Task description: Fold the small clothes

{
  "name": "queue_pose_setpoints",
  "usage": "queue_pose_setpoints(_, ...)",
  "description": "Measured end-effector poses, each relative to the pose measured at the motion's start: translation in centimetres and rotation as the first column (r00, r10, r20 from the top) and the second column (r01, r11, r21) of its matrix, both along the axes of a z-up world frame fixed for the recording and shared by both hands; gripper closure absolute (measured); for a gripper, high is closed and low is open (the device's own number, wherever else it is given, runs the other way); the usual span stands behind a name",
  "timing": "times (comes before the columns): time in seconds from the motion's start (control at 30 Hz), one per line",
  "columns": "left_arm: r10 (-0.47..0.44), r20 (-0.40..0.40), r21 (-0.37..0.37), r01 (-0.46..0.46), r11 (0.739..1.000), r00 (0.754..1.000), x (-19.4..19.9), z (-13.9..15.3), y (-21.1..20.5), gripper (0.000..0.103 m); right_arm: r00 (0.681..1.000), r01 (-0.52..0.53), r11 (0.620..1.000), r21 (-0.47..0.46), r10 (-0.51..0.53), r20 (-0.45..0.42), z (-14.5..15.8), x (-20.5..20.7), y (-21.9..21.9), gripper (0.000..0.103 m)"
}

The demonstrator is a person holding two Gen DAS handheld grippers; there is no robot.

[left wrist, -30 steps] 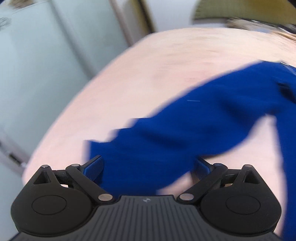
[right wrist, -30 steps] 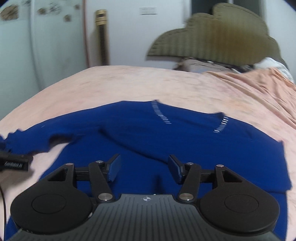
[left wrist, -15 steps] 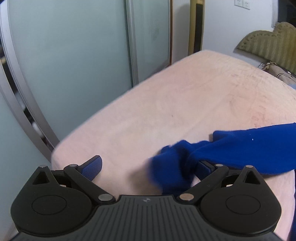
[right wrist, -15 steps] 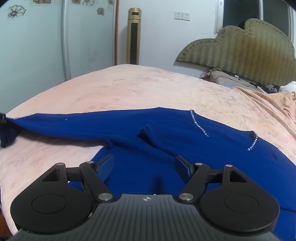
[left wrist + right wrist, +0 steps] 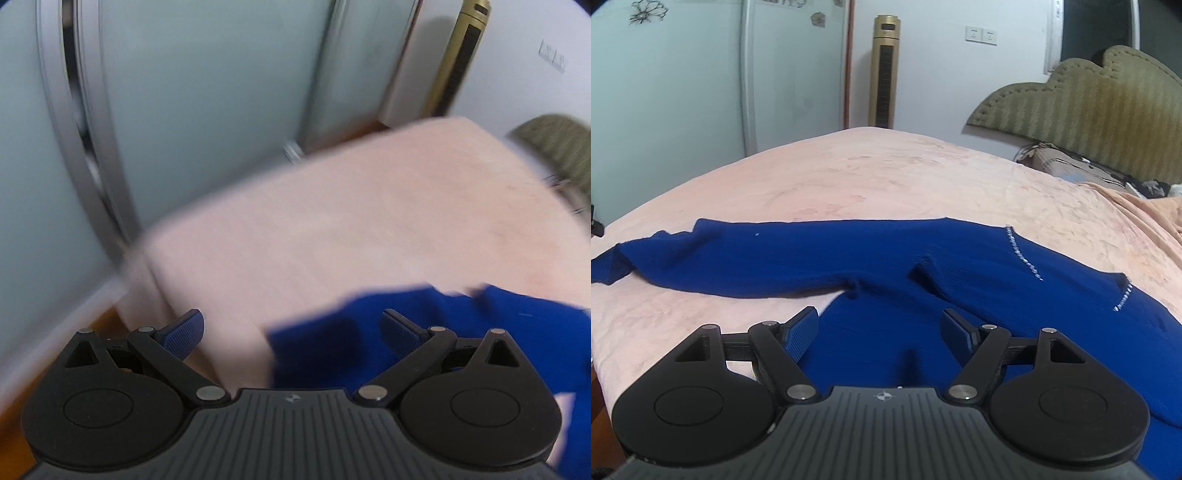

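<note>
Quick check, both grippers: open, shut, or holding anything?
Left gripper: open, holding nothing; the blue sweater sleeve end lies beneath it.
Right gripper: open, jaws just widened, empty above the sweater.

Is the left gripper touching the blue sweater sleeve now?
Cannot tell. In the left wrist view, the left gripper is open above the sleeve, but the picture is blurred and no gap or contact shows plainly.

The left gripper points steeply down with its jaws spread wide and nothing pinched. The right gripper tilts less steeply, its jaws having just been opening, apart with nothing clamped.
</note>
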State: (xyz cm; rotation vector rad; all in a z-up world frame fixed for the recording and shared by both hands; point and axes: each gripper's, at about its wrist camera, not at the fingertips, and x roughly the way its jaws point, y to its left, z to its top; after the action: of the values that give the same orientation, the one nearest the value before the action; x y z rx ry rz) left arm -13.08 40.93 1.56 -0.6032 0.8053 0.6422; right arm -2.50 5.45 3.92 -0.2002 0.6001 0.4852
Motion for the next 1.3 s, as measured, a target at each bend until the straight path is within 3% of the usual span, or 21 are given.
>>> queue_pose_setpoints(0.07, 0.014, 0.061, -0.164, -0.004, 0.986, 0.998, -1.3, -0.7, 0.3, 0.001, 1.000, -0.019, 1.000, -0.005, 0.019, -0.001, 0.0, -0.2, 0.7, 0.027)
queue_pose_setpoints(0.13, 0.050, 0.107, -0.294, -0.016, 0.956, 0.993, -2.1, -1.7, 0.2, 0.001, 0.999, -0.039, 0.999, -0.014, 0.039, 0.002, -0.1, -0.4, 1.3, 0.024)
queue_pose_setpoints(0.27, 0.111, 0.176, -0.498, -0.009, 0.867, 0.978, -2.6, -3.7, -0.2, 0.001, 0.999, -0.055, 0.998, -0.024, 0.055, -0.001, -0.4, -0.7, 2.1, 0.024)
queue_pose_setpoints(0.37, 0.195, 0.188, -0.519, -0.071, 0.852, 0.963, -2.9, -4.0, -0.4, 0.002, 0.998, -0.063, 0.998, -0.021, 0.063, -0.003, -0.5, -0.9, 2.3, 0.024)
queue_pose_setpoints(0.43, 0.231, 0.260, -0.514, -0.068, 0.855, 0.938, -3.1, -3.9, -0.3, 0.007, 0.998, -0.063, 0.998, -0.014, 0.063, 0.000, -0.4, -1.0, 2.1, 0.023)
queue_pose_setpoints(0.5, 0.246, 0.263, -0.523, -0.077, 0.849, 0.933, -2.3, -4.1, 0.3, 0.027, 0.999, -0.053, 0.999, -0.007, 0.053, -0.004, -0.5, -1.0, 1.7, 0.023)
queue_pose_setpoints(0.53, 0.247, 0.265, -0.531, -0.073, 0.844, 0.932, -1.9, -4.3, 0.4, 0.031, 0.999, -0.048, 0.999, -0.003, 0.048, -0.007, -0.6, -0.9, 1.6, 0.023)
queue_pose_setpoints(0.63, 0.260, 0.230, -0.539, -0.100, 0.836, 0.938, -1.4, -5.1, 0.6, 0.066, 0.999, -0.035, 0.999, 0.011, 0.035, -0.014, -0.7, -0.8, 1.1, 0.023)
queue_pose_setpoints(0.67, 0.262, 0.223, -0.533, -0.108, 0.839, 0.939, -1.5, -5.1, 0.4, 0.082, 0.999, -0.030, 0.999, 0.017, 0.031, -0.018, -0.7, -0.8, 0.9, 0.023)
queue_pose_setpoints(0.7, 0.263, 0.211, -0.522, -0.119, 0.844, 0.941, -1.6, -5.1, 0.2, 0.095, 0.999, -0.027, 0.999, 0.023, 0.028, -0.019, -0.7, -0.8, 0.7, 0.023)
queue_pose_setpoints(0.77, 0.274, 0.208, -0.485, -0.144, 0.863, 0.939, -1.7, -4.8, 0.0, 0.097, 1.000, -0.021, 0.999, 0.029, 0.022, -0.018, -0.7, -0.7, 0.4, 0.023)
queue_pose_setpoints(0.8, 0.272, 0.217, -0.441, -0.155, 0.884, 0.938, -1.7, -4.2, -0.1, 0.098, 1.000, -0.018, 0.999, 0.033, 0.018, -0.016, -0.7, -0.7, 0.2, 0.023)
queue_pose_setpoints(0.9, 0.270, 0.253, -0.212, -0.219, 0.952, 0.929, -1.6, -1.0, -0.2, 0.098, 1.000, 0.000, 0.999, 0.048, 0.001, -0.017, -0.7, -0.6, -0.7, 0.022)
queue_pose_setpoints(0.93, 0.262, 0.268, -0.119, -0.238, 0.964, 0.927, -1.3, 0.2, -0.3, 0.098, 1.000, 0.009, 0.999, 0.053, -0.008, -0.019, -0.8, -0.6, -1.0, 0.021)
queue_pose_setpoints(0.97, 0.254, 0.279, -0.039, -0.254, 0.967, 0.926, -0.5, 1.1, -0.2, 0.098, 1.000, 0.017, 0.998, 0.060, -0.015, -0.020, -0.8, -0.6, -1.5, 0.021)
queue_pose_setpoints(1.1, 0.162, 0.292, 0.144, -0.211, 0.967, 0.942, 3.2, 4.6, -2.2, 0.098, 0.997, 0.066, 0.993, 0.097, -0.063, -0.033, -0.9, -0.5, -3.8, 0.020)
queue_pose_setpoints(1.2, -0.013, 0.311, 0.295, -0.084, 0.952, 0.950, 6.7, 7.3, -7.1, 0.098, 0.992, 0.117, 0.984, 0.133, -0.111, -0.052, -1.3, -0.5, -5.9, 0.020)
queue_pose_setpoints(1.3, -0.242, 0.314, 0.403, 0.102, 0.909, 0.918, 9.8, 8.8, -14.0, 0.098, 0.982, 0.183, 0.969, 0.165, -0.172, -0.078, -1.7, -0.5, -8.3, 0.019)
